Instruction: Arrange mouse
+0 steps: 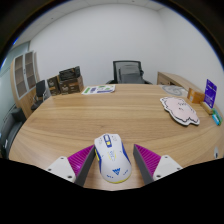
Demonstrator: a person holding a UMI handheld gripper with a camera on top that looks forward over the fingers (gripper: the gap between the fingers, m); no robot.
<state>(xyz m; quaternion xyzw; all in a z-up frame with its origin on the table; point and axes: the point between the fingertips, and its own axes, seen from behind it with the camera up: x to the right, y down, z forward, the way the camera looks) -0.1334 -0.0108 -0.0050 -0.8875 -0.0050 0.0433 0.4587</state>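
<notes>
A white mouse (pixel 112 160) with yellow and blue trim lies lengthwise between my gripper's (pixel 114 150) two fingers, its front pointing away from me. The magenta pads (pixel 80 158) close in on both of its sides, so the gripper is shut on the mouse. The mouse sits low over the near part of the round wooden table (pixel 110 115). I cannot tell whether it rests on the wood or is held just above it. Its rear end is hidden below the fingers.
A white patterned flat piece (pixel 180 108) lies on the table to the right, with a purple box (pixel 210 92) beyond it. Papers (pixel 99 89) lie at the far edge. A black office chair (pixel 127 72) stands behind the table, and shelves (pixel 25 72) stand at the left.
</notes>
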